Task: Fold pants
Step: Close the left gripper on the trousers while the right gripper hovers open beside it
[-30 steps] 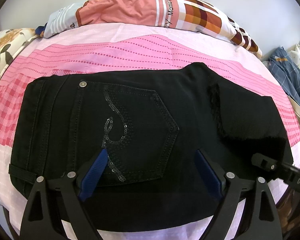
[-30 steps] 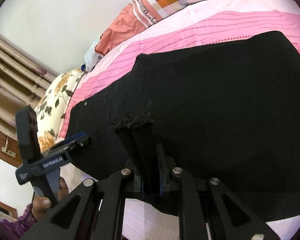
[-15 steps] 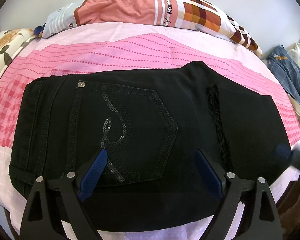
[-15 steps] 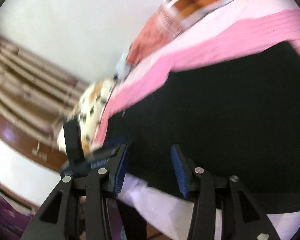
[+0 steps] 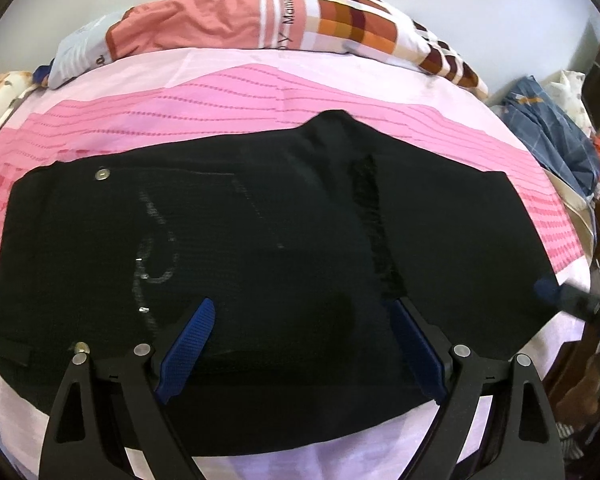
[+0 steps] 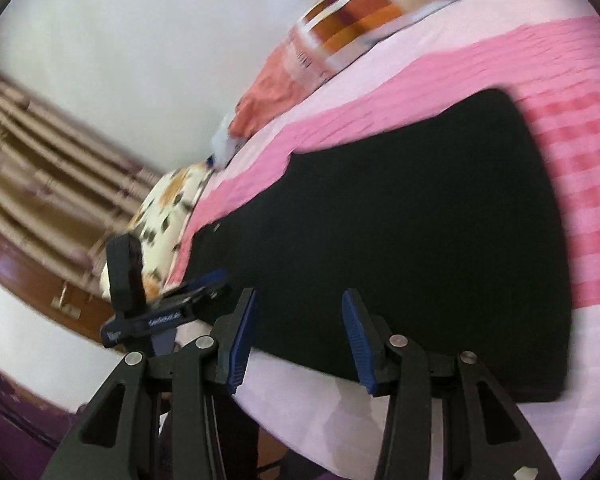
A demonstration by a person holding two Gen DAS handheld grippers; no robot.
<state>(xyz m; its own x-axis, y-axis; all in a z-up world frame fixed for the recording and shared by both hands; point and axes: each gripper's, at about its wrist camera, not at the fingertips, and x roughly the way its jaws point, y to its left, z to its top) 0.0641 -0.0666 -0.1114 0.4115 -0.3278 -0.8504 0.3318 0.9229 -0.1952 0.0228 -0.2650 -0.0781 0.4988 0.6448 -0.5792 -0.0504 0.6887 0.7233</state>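
While both of your tools hang over the near edge of the bed (image 5: pixel 340 68), the black pants (image 5: pixel 284 240) lie folded flat on the pink striped bedsheet (image 5: pixel 228 96), a dark denim rectangle. Left tool (image 5: pixel 300 344) is released, blue ribbed pads spread wide just above the fabric, gripping nothing. Right tool (image 6: pixel 296 332) is also released, pads apart over the pants' near edge; its view is motion-blurred. Sequin swirl (image 5: pixel 152 256) on the back pocket, metal rivet (image 5: pixel 102 175) near the waistband, frayed hem strip (image 5: pixel 374 224) across the middle. Crumpled patchwork blanket (image 5: pixel 268 20) sits at the far side, floral pillow (image 6: pixel 168 204) at the end of the bed by the waistband. No containers visible.
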